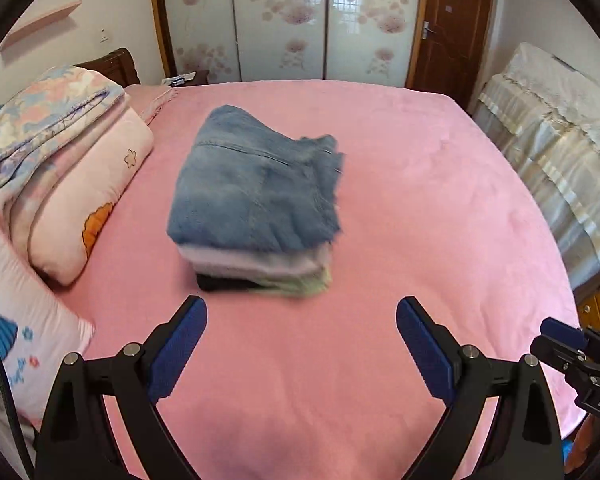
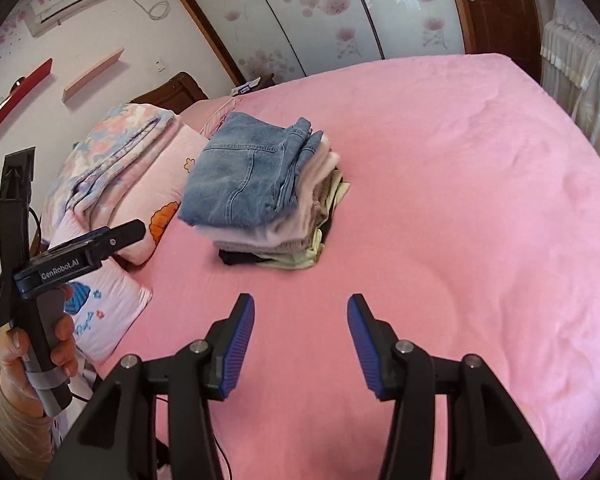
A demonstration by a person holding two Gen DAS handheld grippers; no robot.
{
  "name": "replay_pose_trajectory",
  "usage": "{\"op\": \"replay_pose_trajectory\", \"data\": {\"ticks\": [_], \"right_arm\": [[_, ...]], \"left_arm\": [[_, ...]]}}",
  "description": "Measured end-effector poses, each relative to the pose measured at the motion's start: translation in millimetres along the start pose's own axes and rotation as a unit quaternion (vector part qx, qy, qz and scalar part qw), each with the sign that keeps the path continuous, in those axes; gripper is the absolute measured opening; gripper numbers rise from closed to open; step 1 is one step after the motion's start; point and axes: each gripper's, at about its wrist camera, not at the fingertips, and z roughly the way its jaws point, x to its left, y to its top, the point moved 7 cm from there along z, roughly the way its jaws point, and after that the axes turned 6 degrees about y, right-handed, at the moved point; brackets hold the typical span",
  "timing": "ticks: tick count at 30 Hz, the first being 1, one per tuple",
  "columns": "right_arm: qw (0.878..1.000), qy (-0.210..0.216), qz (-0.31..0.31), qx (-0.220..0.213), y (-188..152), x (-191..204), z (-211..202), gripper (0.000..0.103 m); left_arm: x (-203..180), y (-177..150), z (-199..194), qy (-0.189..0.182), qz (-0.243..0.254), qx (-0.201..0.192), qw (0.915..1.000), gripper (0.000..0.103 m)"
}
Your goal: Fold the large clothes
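On the pink bed [image 1: 439, 184], the folded jeans [image 1: 256, 184] lay on top of a neat stack of folded clothes [image 2: 276, 236], left of centre on the sheet and near the pillows [image 1: 88, 208] piled at the bed's left side. Beneath the denim I could make out a pale pink layer, then something yellow-green and something black at the bottom. As far as the views showed, the folding was done for this garment: every piece in sight was squared off and stacked, and no unfolded garment lay anywhere on the bare sheet. Whether more clothes waited out of frame, I could not tell.

My left claw [image 1: 301, 344] stood open and empty, its blue pads wide apart, pointing steeply down at the bare sheet on the near side of the stack and clear of it. My right claw [image 2: 301, 344] was likewise open with nothing between its pads, though set narrower, and hung over the near part of the bed, well short of the clothes. From the right-hand view my left hand [image 2: 40, 356] was wrapped round the grey handle at the bed's near-left edge, beside a cartoon-print pillow [image 2: 100, 308]. Neither claw touched any fabric. I judged that what remained was only to fetch a next garment, if any.
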Motion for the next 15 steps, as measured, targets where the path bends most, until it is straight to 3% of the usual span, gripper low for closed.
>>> {"op": "replay_pose_trajectory", "data": {"ticks": [10, 15], "right_arm": [[0.999, -0.043, -0.026, -0.007, -67, 0, -81, 0.05], [0.997, -0.056, -0.037, -0.028, -96, 0, -110, 0.05]], "left_arm": [[-49, -83, -102, -0.023, -0.006, -0.038, 0.999, 0.095], [-64, -121, -143, -0.003, 0.0, -0.075, 0.9972, 0.096]]}}
